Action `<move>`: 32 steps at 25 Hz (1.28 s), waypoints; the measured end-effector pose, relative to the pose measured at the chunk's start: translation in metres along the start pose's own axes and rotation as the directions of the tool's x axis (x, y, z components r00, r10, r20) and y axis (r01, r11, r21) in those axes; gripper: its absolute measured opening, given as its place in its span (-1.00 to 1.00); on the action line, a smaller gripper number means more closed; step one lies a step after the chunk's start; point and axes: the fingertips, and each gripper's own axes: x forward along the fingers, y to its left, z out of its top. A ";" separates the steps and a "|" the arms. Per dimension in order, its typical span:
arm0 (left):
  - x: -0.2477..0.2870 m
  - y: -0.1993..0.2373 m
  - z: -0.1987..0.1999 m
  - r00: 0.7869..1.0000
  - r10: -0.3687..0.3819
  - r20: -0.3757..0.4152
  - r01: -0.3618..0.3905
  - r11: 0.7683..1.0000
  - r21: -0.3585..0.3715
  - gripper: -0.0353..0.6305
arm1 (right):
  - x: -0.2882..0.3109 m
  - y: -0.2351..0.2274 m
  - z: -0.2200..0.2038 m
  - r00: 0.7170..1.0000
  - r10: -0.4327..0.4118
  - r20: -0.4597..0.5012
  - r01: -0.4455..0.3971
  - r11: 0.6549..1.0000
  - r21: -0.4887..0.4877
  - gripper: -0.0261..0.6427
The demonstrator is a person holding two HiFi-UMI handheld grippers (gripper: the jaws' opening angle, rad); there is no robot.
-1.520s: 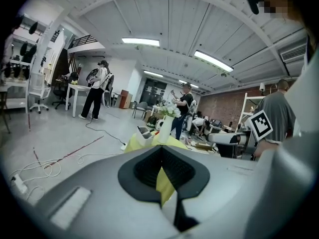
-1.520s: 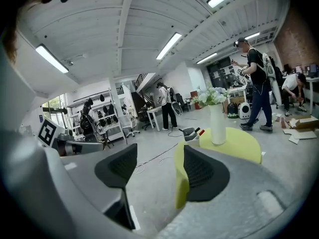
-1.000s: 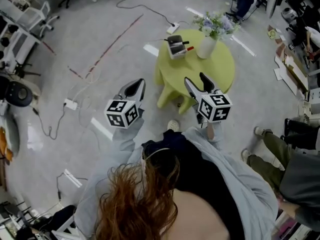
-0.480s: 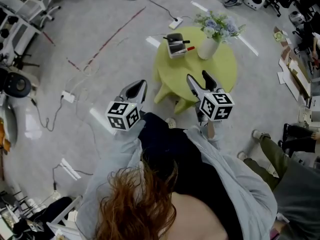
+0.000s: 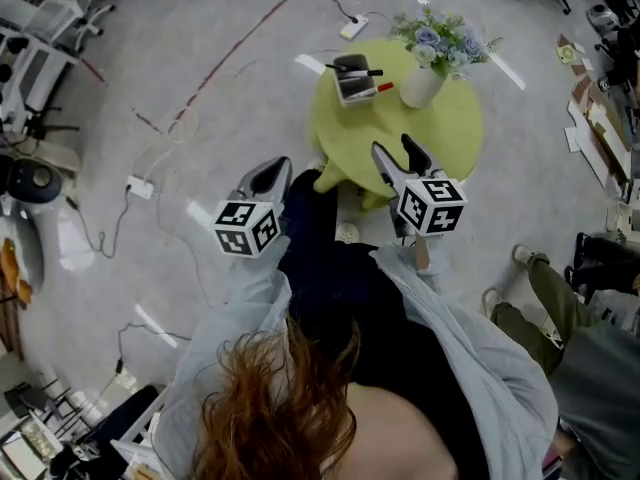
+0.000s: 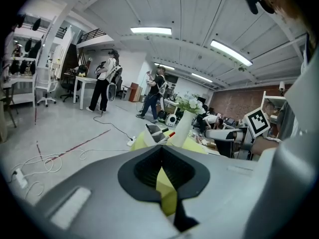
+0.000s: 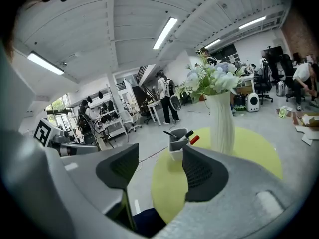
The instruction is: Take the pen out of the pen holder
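Note:
A grey pen holder (image 5: 352, 80) stands near the far left edge of the round yellow-green table (image 5: 445, 138). A black pen (image 5: 360, 72) and a red-capped pen (image 5: 384, 87) stick out of it. My right gripper (image 5: 395, 152) hovers over the table's near edge, a good way short of the holder. Its jaws are open, have just been closing slightly, and have nothing between them. In the right gripper view the holder (image 7: 177, 142) shows beyond the gripper (image 7: 159, 156). My left gripper (image 5: 277, 167) hangs over the floor left of the table, shut and empty.
A white vase of flowers (image 5: 422, 84) stands right beside the holder. Cables and a power strip (image 5: 141, 187) lie on the floor at the left. A seated person's legs (image 5: 540, 293) are at the right. Cardboard and clutter (image 5: 597, 128) line the right side.
The person has stepped toward the table, and a dark trouser leg now shows between the grippers. Both grippers keep their pose, a little lower. The right jaws look slightly narrower.

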 end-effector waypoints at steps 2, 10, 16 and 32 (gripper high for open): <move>0.013 0.005 0.010 1.000 -0.013 -0.003 0.013 1.000 0.009 -0.84 | 0.010 -0.006 0.005 1.000 -0.010 -0.001 0.010 1.000 0.004 -0.12; 0.071 0.034 0.055 0.998 -0.056 -0.006 0.056 0.998 0.010 -0.84 | 0.065 -0.032 0.027 0.998 -0.063 -0.028 0.063 0.998 -0.012 -0.13; 0.105 0.049 0.068 0.995 -0.088 -0.044 0.088 0.996 0.008 -0.84 | 0.093 -0.051 0.029 0.992 -0.116 -0.052 0.117 0.993 0.015 -0.13; 0.155 0.089 0.068 0.975 -0.151 -0.163 0.146 0.988 -0.040 -0.84 | 0.147 -0.082 0.012 0.951 -0.248 -0.187 0.260 0.965 0.045 -0.15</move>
